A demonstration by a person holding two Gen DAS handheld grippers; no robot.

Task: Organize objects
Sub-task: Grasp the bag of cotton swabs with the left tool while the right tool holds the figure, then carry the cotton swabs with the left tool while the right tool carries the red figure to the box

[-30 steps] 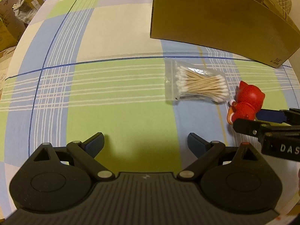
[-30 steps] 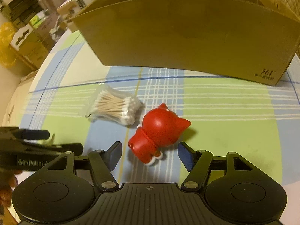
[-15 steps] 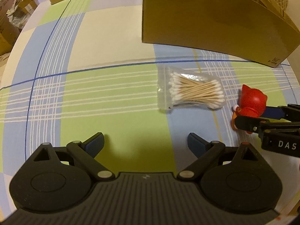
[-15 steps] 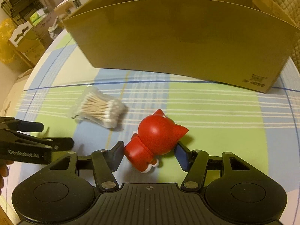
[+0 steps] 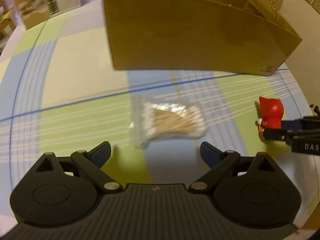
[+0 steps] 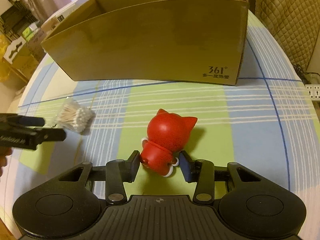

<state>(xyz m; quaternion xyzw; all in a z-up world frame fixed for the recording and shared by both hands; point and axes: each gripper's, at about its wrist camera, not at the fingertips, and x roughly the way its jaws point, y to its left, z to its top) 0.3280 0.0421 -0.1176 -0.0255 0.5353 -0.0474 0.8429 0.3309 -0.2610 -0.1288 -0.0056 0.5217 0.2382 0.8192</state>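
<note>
Between right gripper (image 6: 159, 164) jaws, red figurine (image 6: 167, 140)

Home room: checked tablecloth (image 6: 250, 108) on round table, quilted chair back (image 6: 286, 20), stacked boxes (image 6: 18, 54) around

red cat figure (image 6: 168, 140) — on its side, checked cloth | cotton-swab bag (image 5: 170, 124) — flat, left of it

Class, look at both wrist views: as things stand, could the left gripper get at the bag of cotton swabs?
Probably yes. The left gripper has its jaws wide open and empty, the bag of cotton swabs lies just ahead on bare tablecloth, and the right gripper is off to the side at the red toy.
</note>
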